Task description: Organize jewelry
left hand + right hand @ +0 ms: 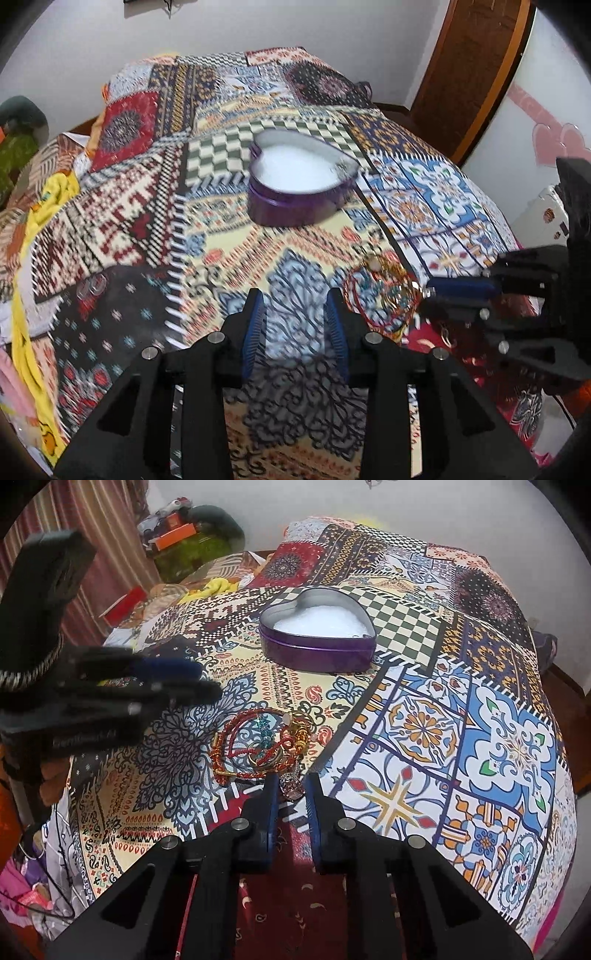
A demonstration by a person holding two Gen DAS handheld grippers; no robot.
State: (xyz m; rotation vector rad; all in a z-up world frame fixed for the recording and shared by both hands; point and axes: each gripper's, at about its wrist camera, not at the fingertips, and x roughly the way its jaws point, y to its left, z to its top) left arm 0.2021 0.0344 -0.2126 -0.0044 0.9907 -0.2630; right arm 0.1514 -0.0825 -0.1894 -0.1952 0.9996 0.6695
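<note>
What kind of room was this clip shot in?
Most likely a bedroom at home. The work surface looks like a bed under a patchwork-print bedspread, with a wooden door beyond it and loose clothes and clutter piled at the side by a curtain.

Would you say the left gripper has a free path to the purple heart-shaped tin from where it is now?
Probably yes. The left gripper is open and empty, and only bare bedspread lies between it and the heart-shaped tin. The jewelry pile and right gripper sit off to its right.

bare bedspread (424,716) between heart tin (317,638) and jewelry pile (262,742), tin open-topped
</note>
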